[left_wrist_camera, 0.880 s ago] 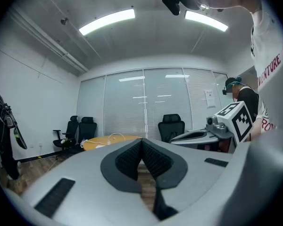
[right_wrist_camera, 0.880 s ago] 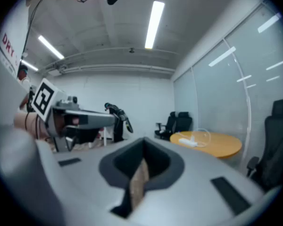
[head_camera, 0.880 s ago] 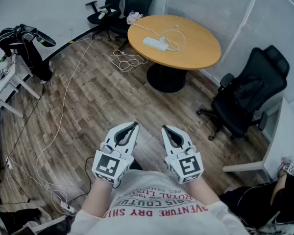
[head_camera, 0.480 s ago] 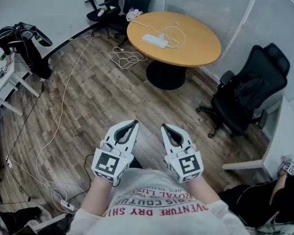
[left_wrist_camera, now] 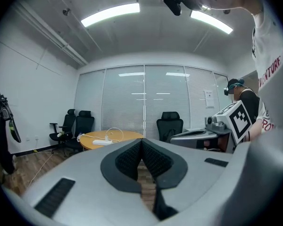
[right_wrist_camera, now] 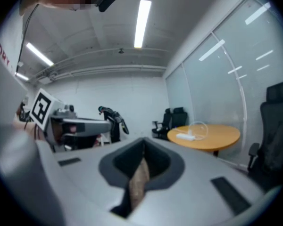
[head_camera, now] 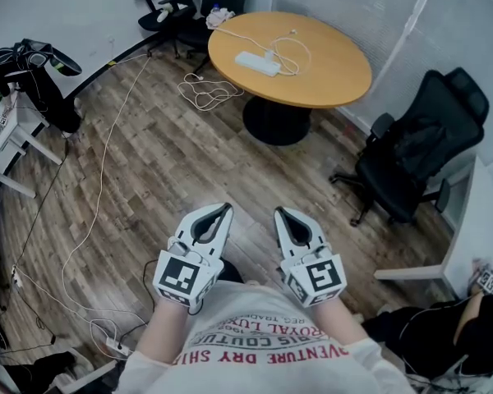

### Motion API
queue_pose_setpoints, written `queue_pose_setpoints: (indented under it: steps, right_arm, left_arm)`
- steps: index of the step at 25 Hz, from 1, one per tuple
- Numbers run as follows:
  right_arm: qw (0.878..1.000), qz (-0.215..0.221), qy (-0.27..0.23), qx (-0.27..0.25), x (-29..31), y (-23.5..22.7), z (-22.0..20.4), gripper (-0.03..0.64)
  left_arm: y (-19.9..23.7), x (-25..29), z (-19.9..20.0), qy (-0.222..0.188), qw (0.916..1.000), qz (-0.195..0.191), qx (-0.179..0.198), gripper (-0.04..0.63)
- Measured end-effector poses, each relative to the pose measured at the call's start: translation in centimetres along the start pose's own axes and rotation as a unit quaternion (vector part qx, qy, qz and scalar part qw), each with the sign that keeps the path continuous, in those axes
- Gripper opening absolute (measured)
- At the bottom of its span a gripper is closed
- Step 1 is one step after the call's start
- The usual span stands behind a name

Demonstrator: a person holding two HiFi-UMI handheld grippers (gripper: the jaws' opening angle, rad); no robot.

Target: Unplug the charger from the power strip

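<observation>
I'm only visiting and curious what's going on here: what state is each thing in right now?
Left gripper: shut, empty.
Right gripper: shut, empty.
Power strip: lying on the round table, untouched.
Charger: standing on the power strip, apparently plugged in.
White cable: looped on the table beside the strip.
Floor cable: loosely coiled beside the table.

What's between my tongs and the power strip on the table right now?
Only bare wood-plank floor, then the round wooden table's near edge before the white power strip; the head view shows it.
</observation>
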State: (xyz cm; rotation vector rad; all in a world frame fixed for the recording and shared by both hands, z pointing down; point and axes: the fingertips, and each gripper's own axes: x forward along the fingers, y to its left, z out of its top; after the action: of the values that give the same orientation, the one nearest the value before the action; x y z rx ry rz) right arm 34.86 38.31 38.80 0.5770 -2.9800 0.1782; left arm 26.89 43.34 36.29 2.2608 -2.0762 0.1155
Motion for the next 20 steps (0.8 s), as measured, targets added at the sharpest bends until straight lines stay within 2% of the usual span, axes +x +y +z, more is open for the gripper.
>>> queue_pose_setpoints:
  steps: [7, 10, 20]
  right_arm:
    - [1.0, -0.019, 0.016, 0.008, 5.1, -1.0, -0.5, 0.028]
    - [0.999, -0.031, 0.02, 0.008, 8.2, -1.0, 0.3, 0.029]
    - [0.997, -0.068, 0.016, 0.016, 19.1, -0.2, 2.6, 0.029]
  left_arm:
    - [5.1, 2.9, -0.3, 0.001, 0.9997, -0.018, -0.016, 0.033]
    - [8.3, 4.0, 0.4, -0.001, 0.9993, -0.027, -0.024, 0.032]
    - [20.5, 5.6, 2.2, -0.006, 0.9989, -0.044, -0.015, 0.033]
